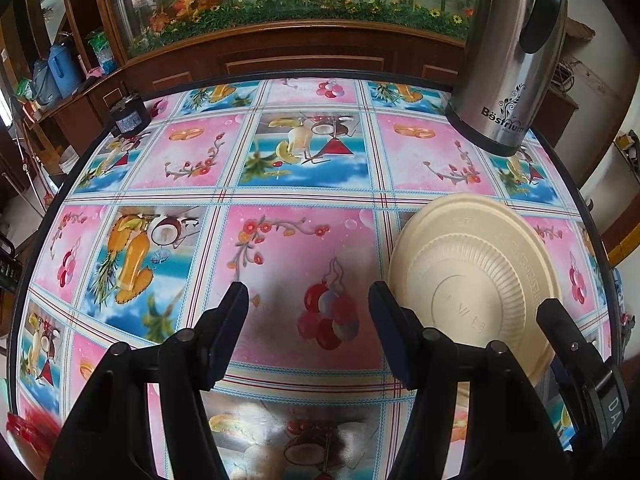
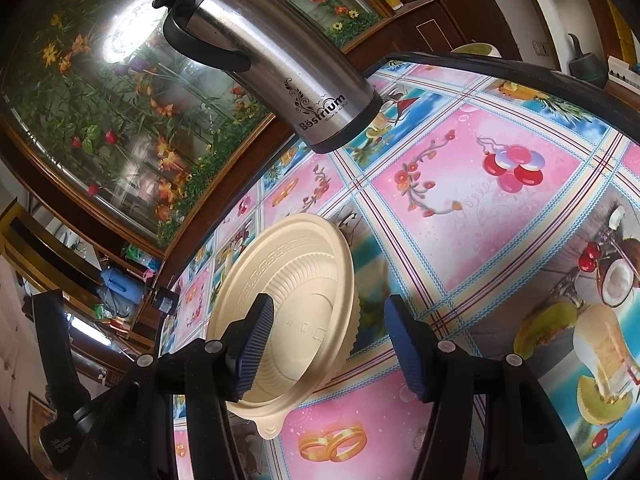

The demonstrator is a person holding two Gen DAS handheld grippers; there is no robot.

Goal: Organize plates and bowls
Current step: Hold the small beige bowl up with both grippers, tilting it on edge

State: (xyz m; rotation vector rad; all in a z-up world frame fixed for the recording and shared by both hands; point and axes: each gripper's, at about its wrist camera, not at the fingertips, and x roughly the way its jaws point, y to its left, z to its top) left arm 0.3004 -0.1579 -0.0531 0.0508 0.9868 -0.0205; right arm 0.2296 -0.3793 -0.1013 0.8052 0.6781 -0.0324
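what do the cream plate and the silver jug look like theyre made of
Plate: probably moulded plastic or pressed fibre; matte cream, with fine radial ribs, an embossed key-pattern band and a small tab at the rim. It lies upside down.
Jug: most likely brushed stainless steel, showing streaky reflections and a printed logo, with black handle, lid and base band that look like plastic.

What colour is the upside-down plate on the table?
The plate is plain cream-beige, seen best in the left wrist view.

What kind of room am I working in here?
Most likely a home dining or living room: a table under a fruit-print plastic tablecloth, a steel thermos jug, a cream plate, and a dark wooden cabinet with artificial flowers behind glass.
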